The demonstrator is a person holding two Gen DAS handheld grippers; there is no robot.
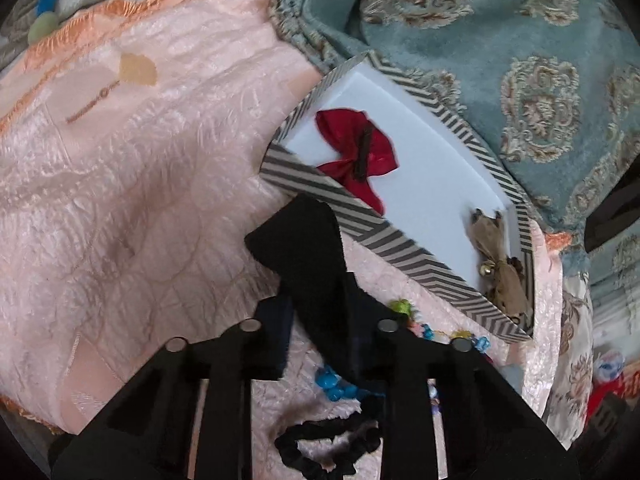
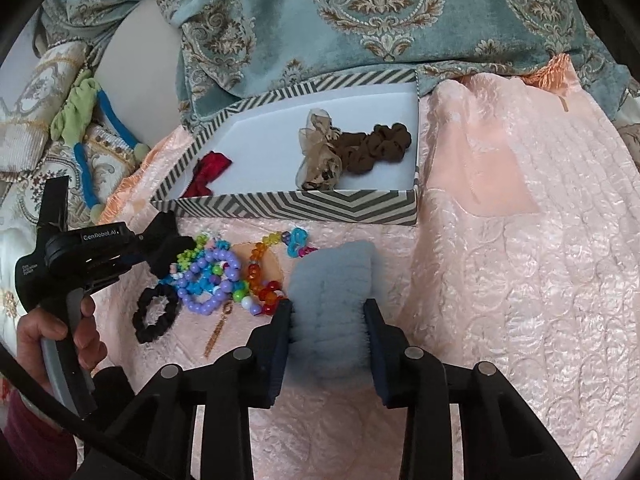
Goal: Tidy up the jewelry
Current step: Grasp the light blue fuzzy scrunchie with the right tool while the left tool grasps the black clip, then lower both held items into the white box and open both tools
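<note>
Holding three hairpieces, one box [image 2: 288, 206]

The right hand-held gripper [image 2: 329, 322] clamps a grey scrunchie [image 2: 330, 280] on the pink bedspread [image 2: 520, 280], beads [image 2: 216, 276] beside it, near the striped box [image 2: 288, 208].

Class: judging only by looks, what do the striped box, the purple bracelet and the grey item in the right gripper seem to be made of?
Striped box: probably printed cardboard, matte, with crisp folded edges. Purple bracelet: likely plastic beads, glossy with small highlights. Grey item: soft fuzzy fabric, perhaps fleece or plush, dented where the right gripper squeezes it.
</note>
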